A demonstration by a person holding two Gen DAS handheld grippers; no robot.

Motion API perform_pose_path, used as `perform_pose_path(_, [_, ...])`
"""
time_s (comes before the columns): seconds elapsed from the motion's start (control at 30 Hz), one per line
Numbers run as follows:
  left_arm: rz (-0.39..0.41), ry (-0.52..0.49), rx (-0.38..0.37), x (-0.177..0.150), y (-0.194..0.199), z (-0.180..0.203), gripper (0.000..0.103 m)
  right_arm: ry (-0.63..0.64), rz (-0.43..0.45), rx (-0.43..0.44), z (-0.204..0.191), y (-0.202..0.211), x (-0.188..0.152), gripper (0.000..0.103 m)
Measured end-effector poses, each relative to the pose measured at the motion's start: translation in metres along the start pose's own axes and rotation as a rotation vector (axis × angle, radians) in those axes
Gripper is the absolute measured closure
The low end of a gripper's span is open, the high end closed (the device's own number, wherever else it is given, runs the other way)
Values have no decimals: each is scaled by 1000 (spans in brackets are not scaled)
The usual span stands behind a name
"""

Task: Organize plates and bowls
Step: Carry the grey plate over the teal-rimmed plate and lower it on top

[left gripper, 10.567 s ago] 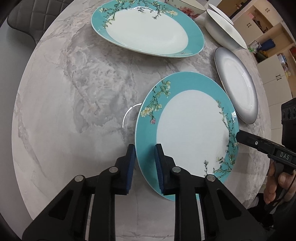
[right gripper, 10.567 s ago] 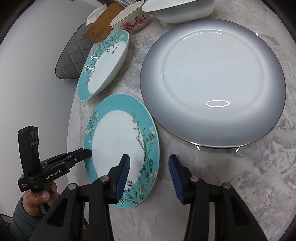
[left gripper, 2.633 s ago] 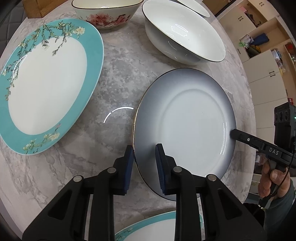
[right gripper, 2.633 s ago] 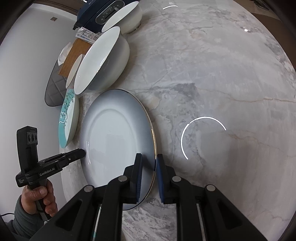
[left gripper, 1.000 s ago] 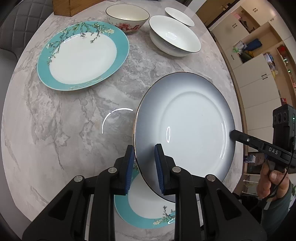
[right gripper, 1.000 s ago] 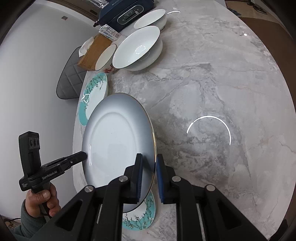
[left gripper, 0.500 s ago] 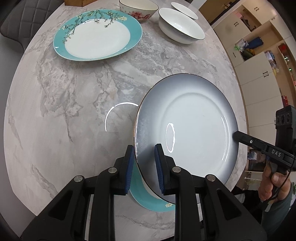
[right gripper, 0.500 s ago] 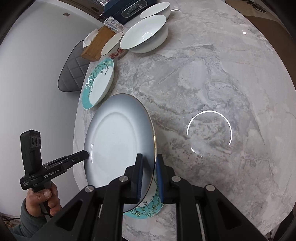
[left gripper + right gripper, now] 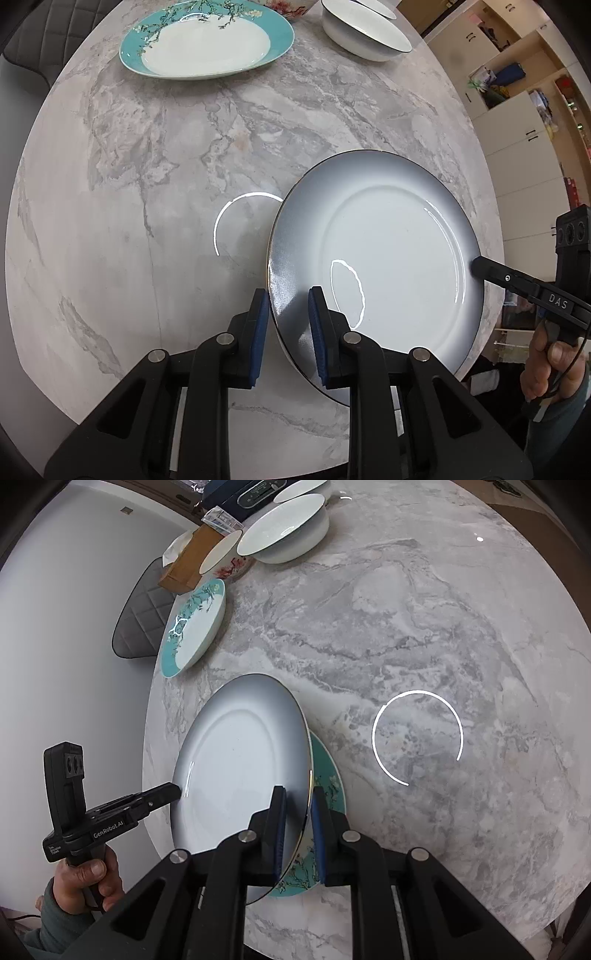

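A grey plate with a white centre and a thin gold rim hangs tilted over the near edge of the table. My left gripper is shut on its left rim, blue pads on both faces. My right gripper is shut on the opposite rim; its tip also shows in the left wrist view. Directly under the grey plate lies a teal blossom plate, with only its right edge showing. I cannot tell whether the two plates touch. A second teal plate lies at the far side.
A big white bowl and a floral bowl stand at the back, beside a wooden box. A grey chair stands past the marble table's edge. A hand holds the left gripper.
Both grippers have carried the grey plate toward the near table edge and slightly down. It now covers the near teal plate, which the left wrist view no longer shows.
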State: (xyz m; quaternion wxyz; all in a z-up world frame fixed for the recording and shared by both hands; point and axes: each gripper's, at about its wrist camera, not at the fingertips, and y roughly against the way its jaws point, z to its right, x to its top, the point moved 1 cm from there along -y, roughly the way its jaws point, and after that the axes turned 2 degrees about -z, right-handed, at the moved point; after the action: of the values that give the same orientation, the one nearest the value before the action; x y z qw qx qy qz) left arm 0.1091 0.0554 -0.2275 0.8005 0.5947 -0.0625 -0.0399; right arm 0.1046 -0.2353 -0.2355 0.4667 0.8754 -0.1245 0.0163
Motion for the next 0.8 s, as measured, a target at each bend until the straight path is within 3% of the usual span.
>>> perform_pose_path(0.6, [-3, -17, 27, -12, -25, -4, 84, -33, -11, -22, 13, -22, -20, 87])
perform_pose_path(0.63, [3, -22, 20, -13, -25, -2, 86, -28, -10, -30, 13, -23, -21, 87])
perform_pose_path(0.67, [11, -28, -11, -13, -24, 0, 94, -23, -11, -36, 13, -23, -21, 88])
perform_pose_path(0.8, [47, -104, 12, -11, -19, 25, 94, -16, -21, -23, 9, -30, -25, 88])
